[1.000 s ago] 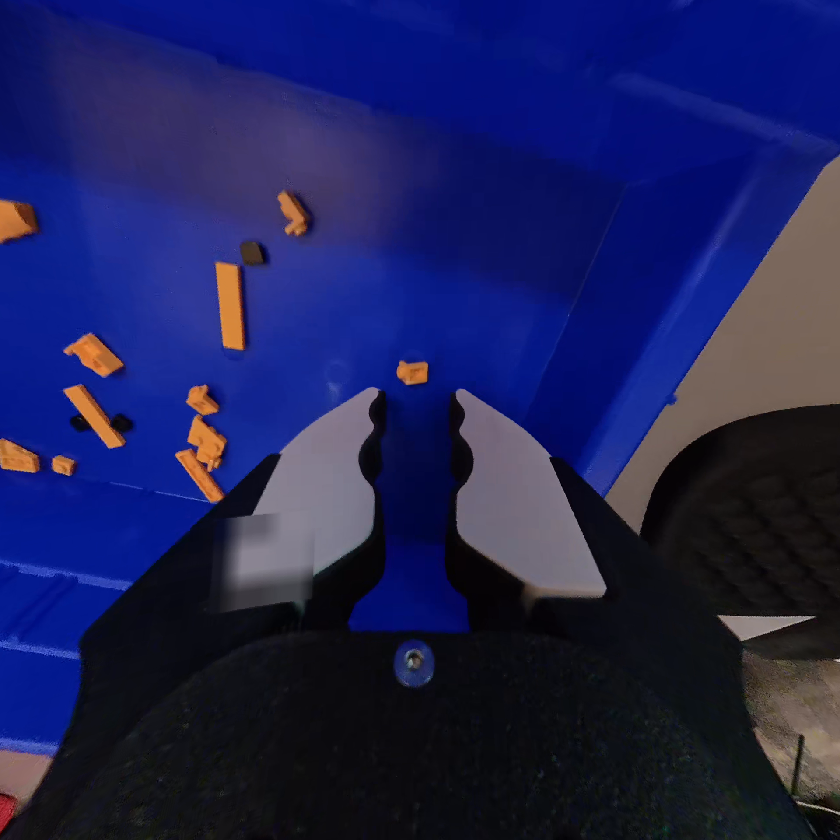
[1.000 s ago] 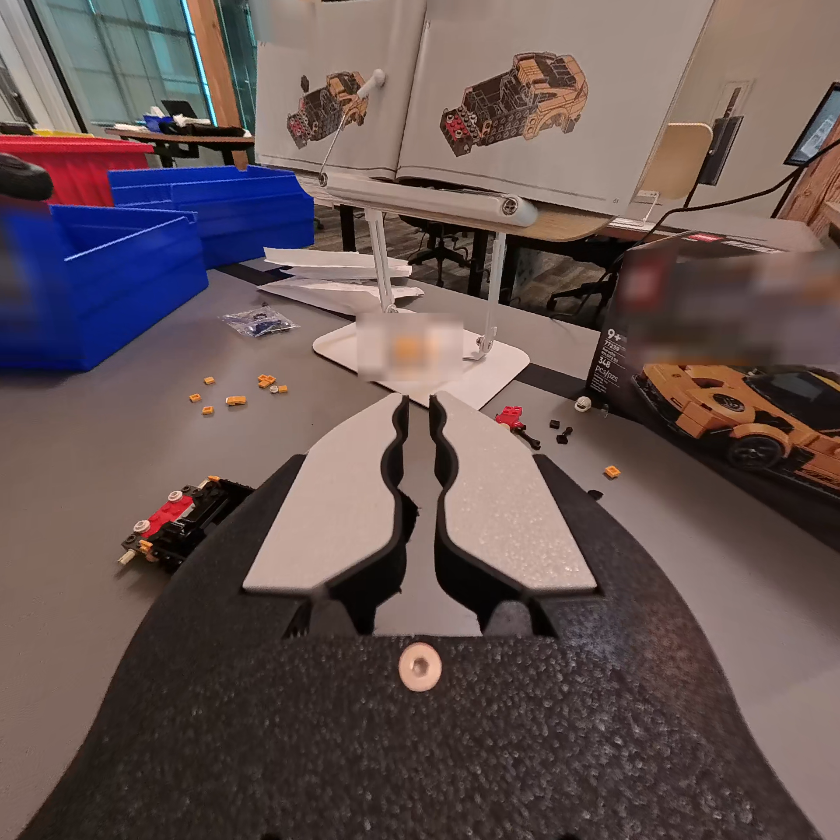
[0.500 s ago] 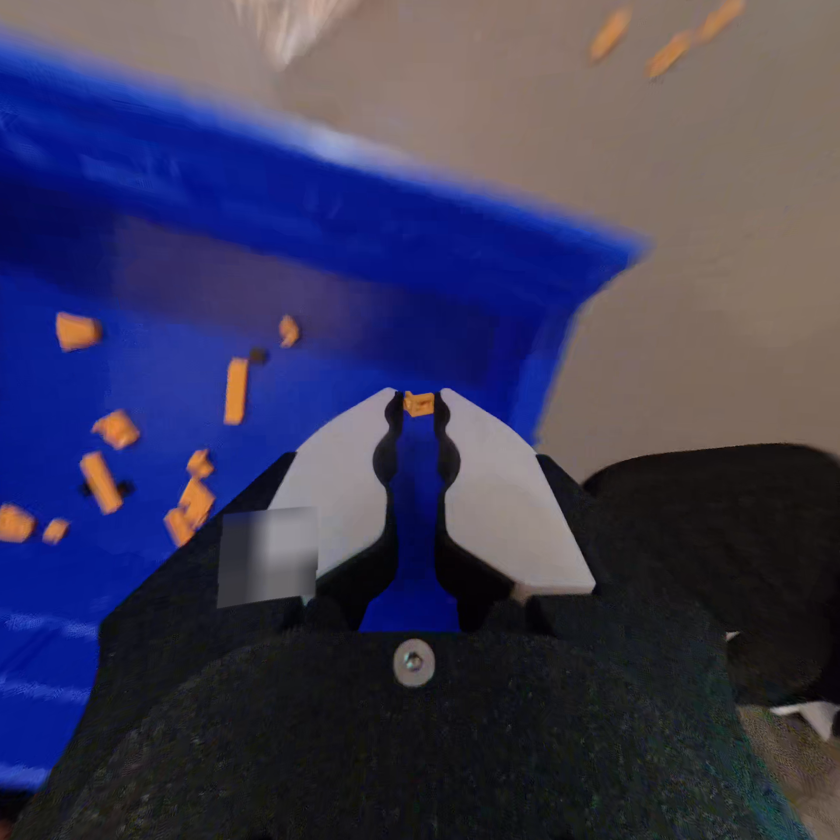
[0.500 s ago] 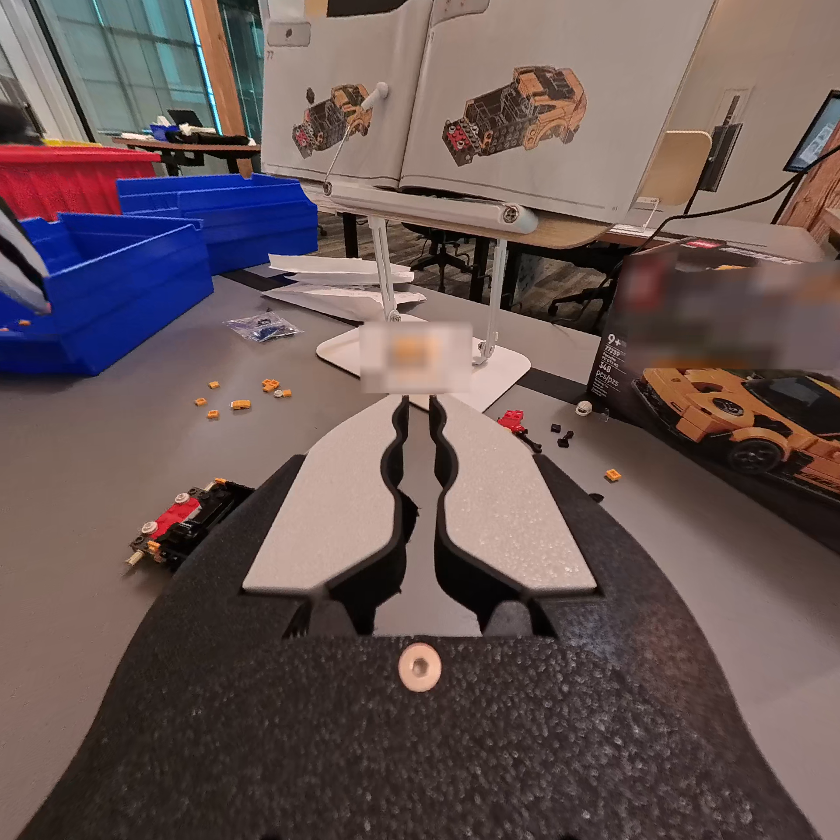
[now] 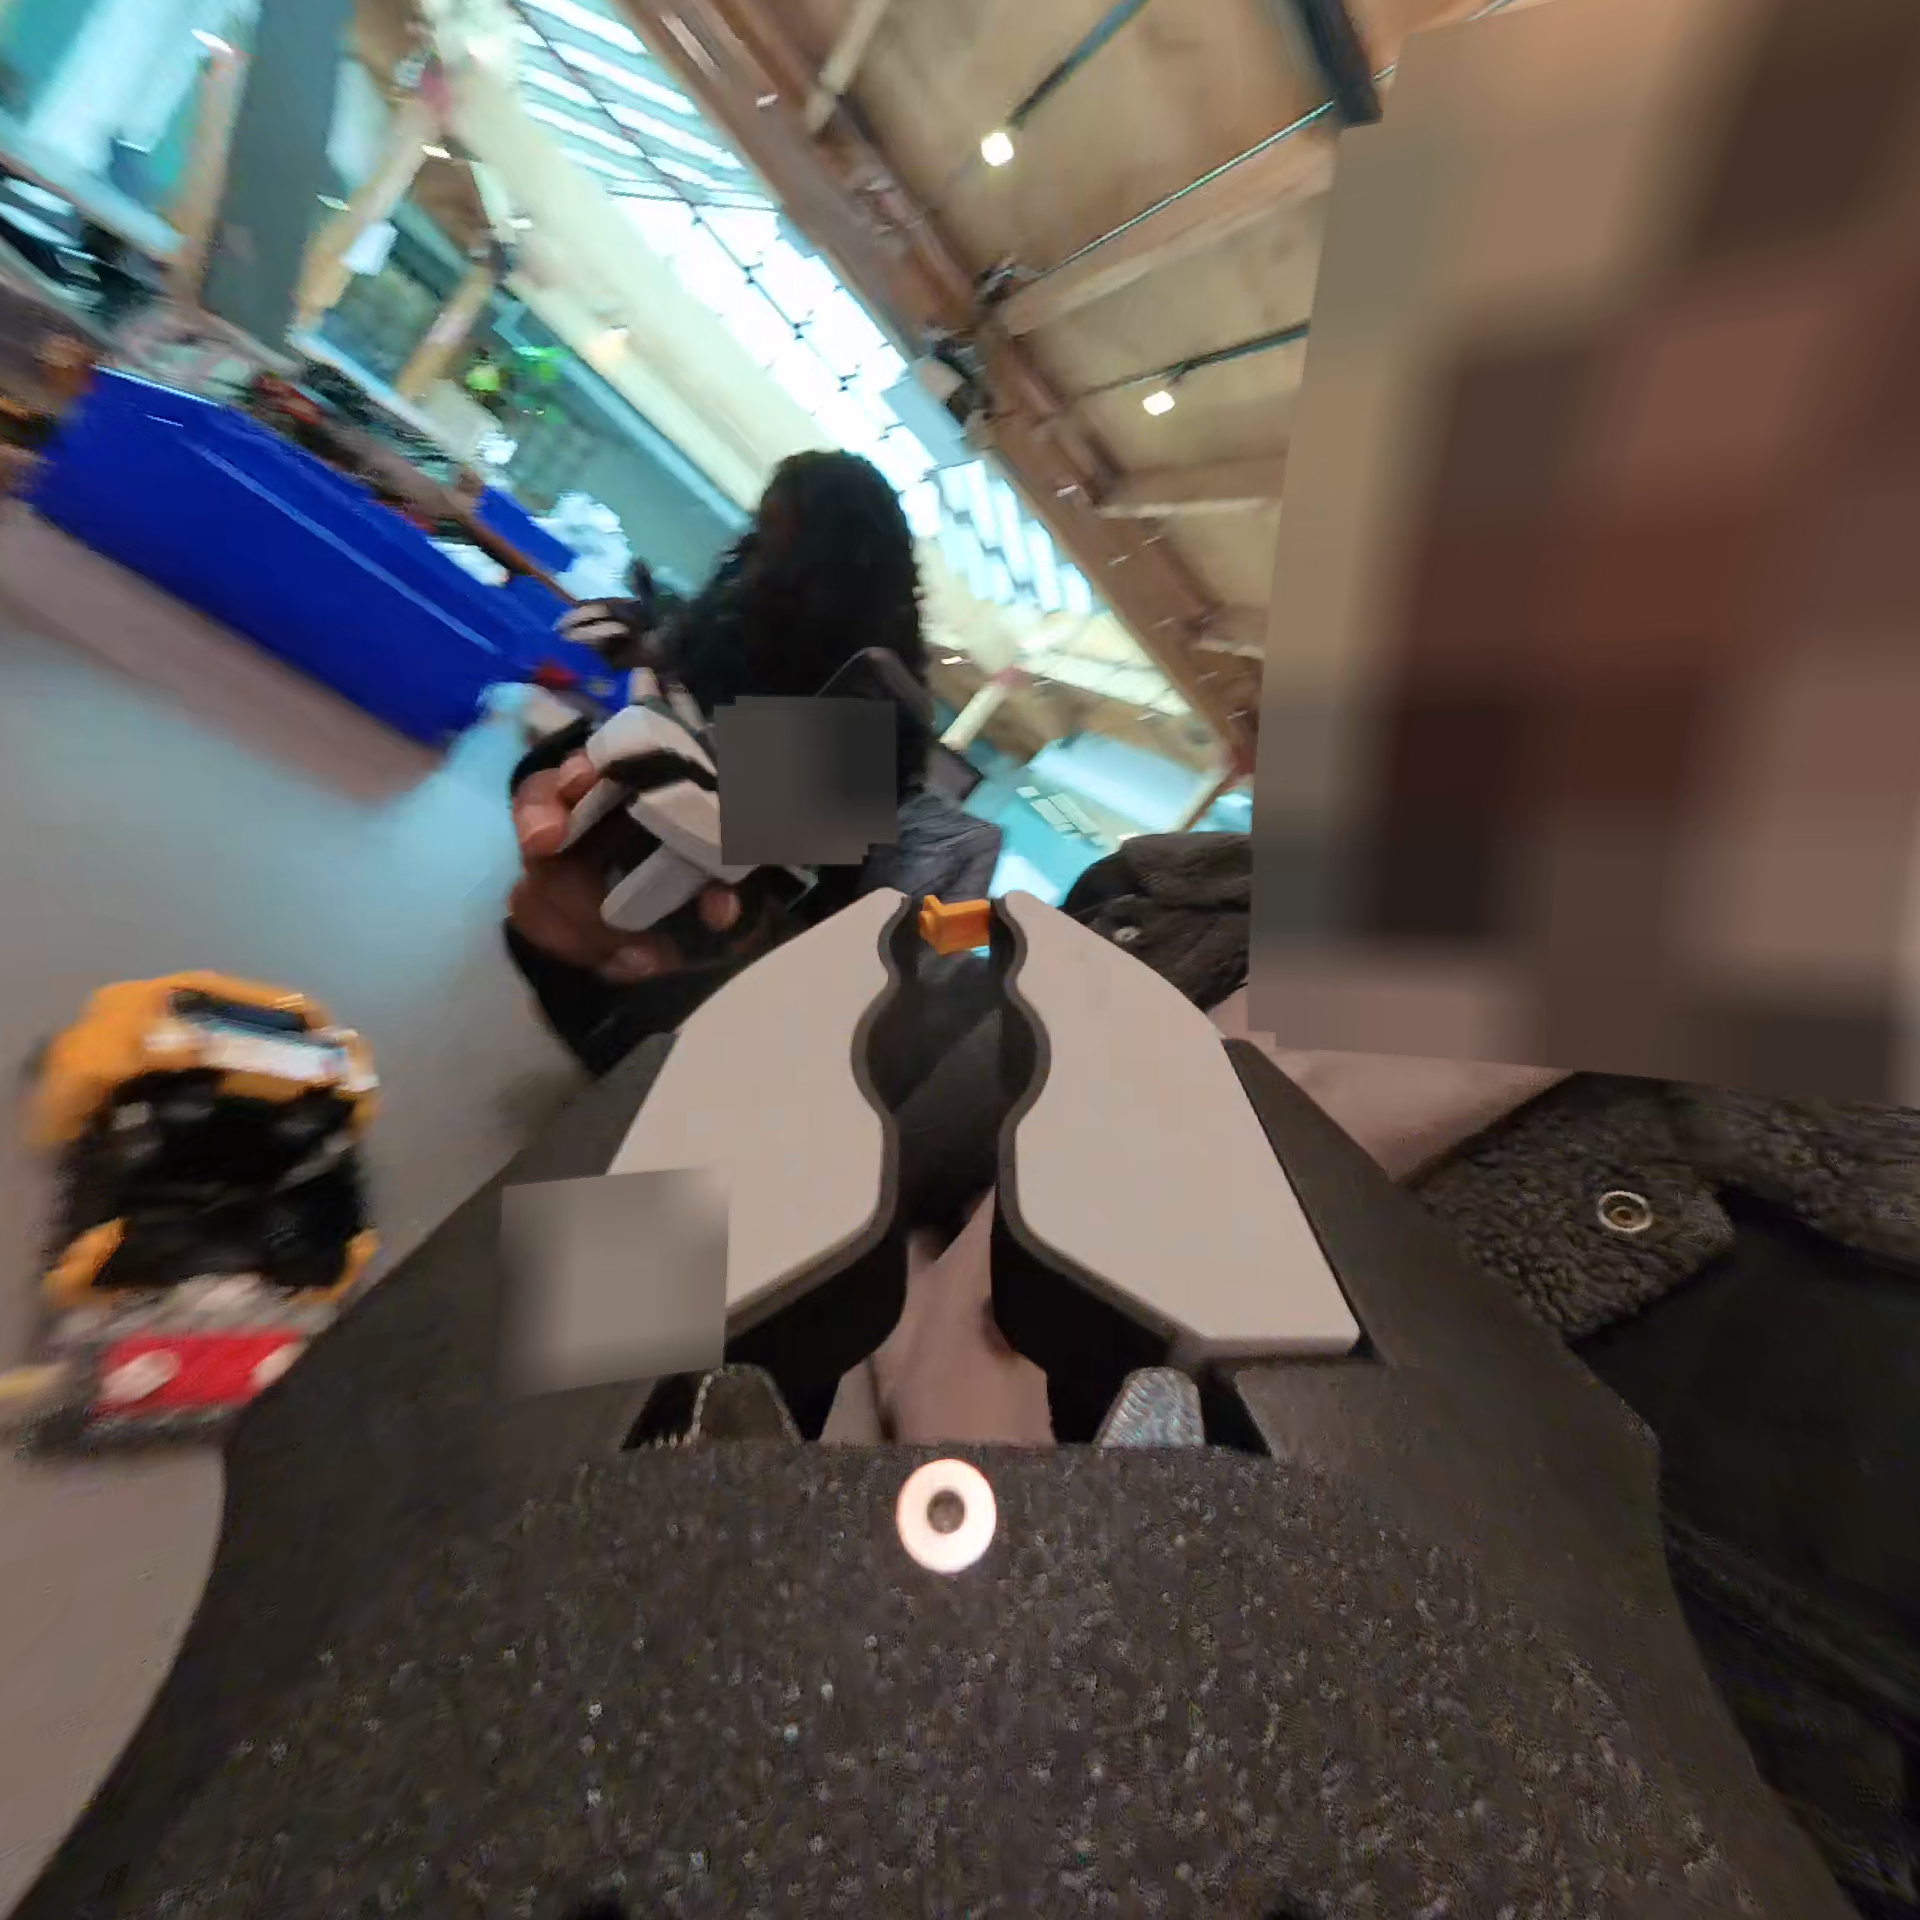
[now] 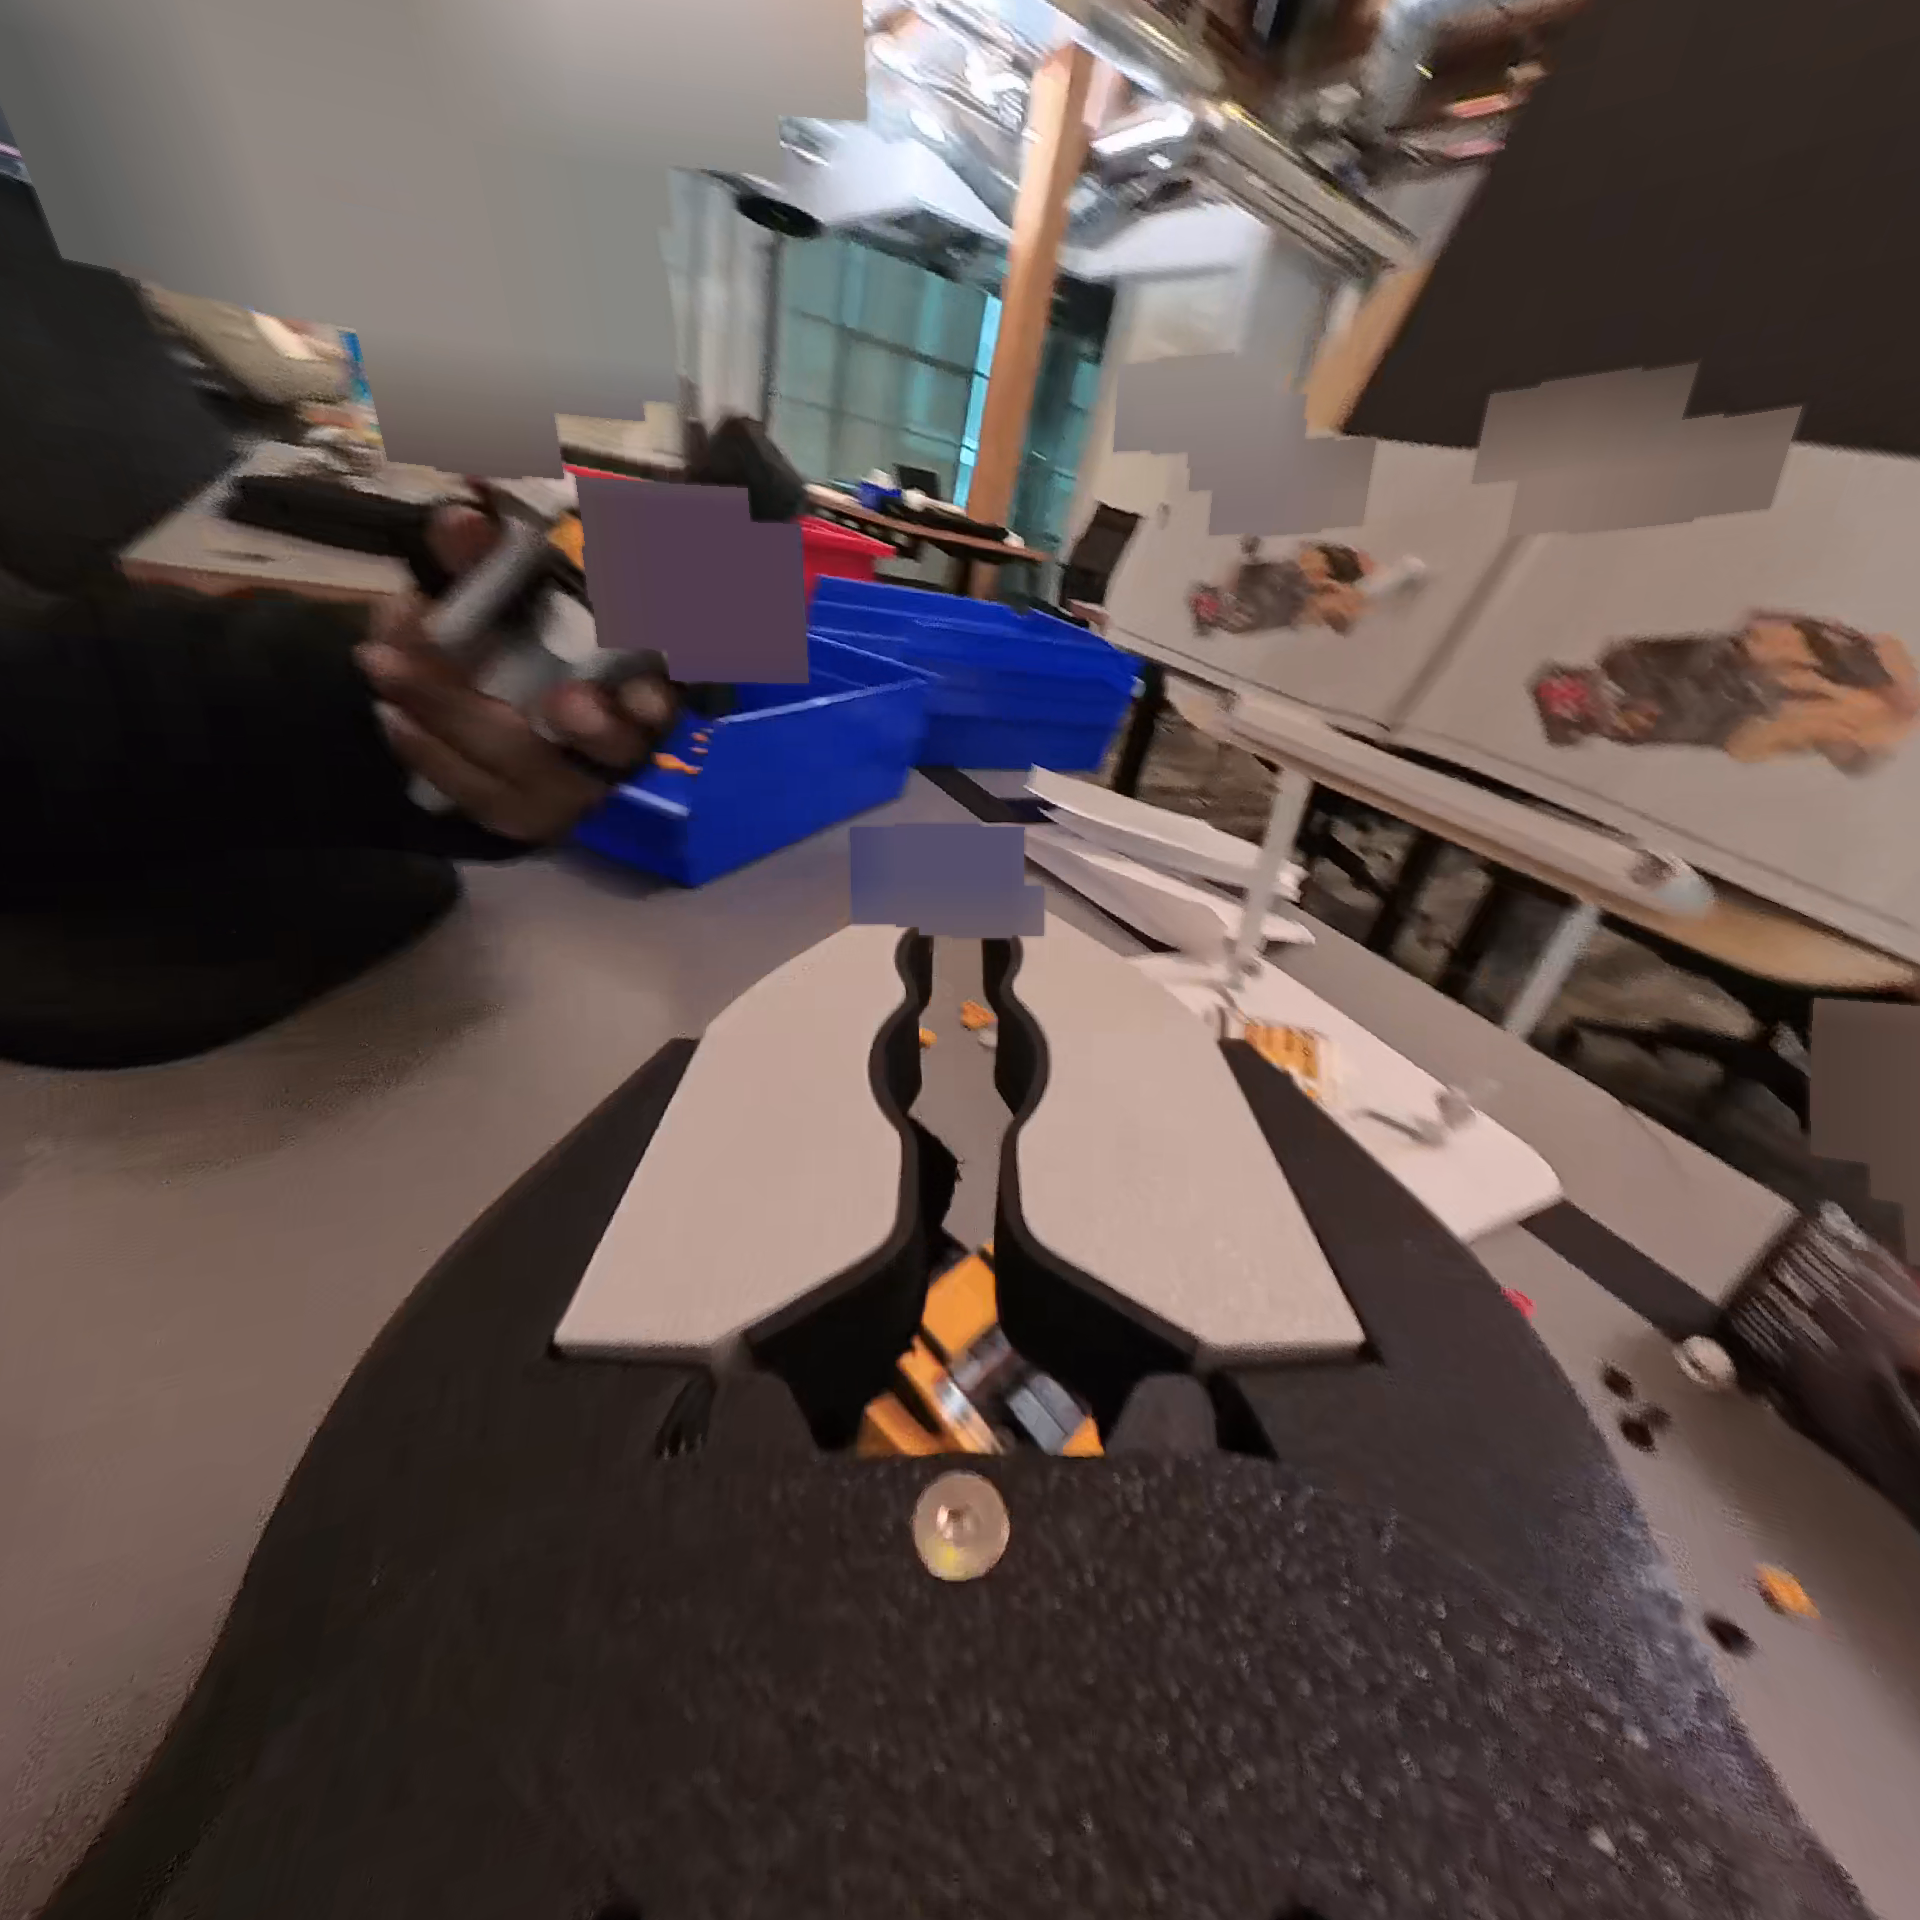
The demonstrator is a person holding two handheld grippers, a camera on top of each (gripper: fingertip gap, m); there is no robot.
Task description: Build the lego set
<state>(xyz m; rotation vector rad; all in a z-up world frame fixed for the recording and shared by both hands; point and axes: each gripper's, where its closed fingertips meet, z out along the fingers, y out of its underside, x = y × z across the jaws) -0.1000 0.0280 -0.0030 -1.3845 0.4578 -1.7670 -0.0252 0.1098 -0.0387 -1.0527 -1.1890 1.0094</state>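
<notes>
My left gripper (image 5: 951,914) is shut on a small orange brick (image 5: 954,927), pinched at the very fingertips and held up in the air. A partly built orange, black and red model car (image 5: 197,1164) lies on the grey table to its left. My right gripper (image 6: 958,945) has its fingers a narrow gap apart with nothing between them; only the table shows through. It hovers over the model car (image 6: 966,1382), which shows under its fingers. A hand holds the right gripper (image 5: 655,821) farther off in the left wrist view. The hand with the left gripper (image 6: 520,665) is beside a blue bin (image 6: 769,779).
More blue bins (image 6: 997,665) stand behind the first. An open instruction booklet (image 6: 1558,623) rests on a white stand (image 6: 1455,1174), with white papers (image 6: 1143,852) beside it. Loose orange bits (image 6: 975,1013) lie ahead, more small parts (image 6: 1782,1590) at the right. A person (image 5: 821,582) sits beyond. About 12 cm separates my left fingertips from my right.
My left gripper closed on the orange brick inside the blue bin, lifted it out and swung up and away. My right gripper turned left and moved over the model car, its gap unchanged.
</notes>
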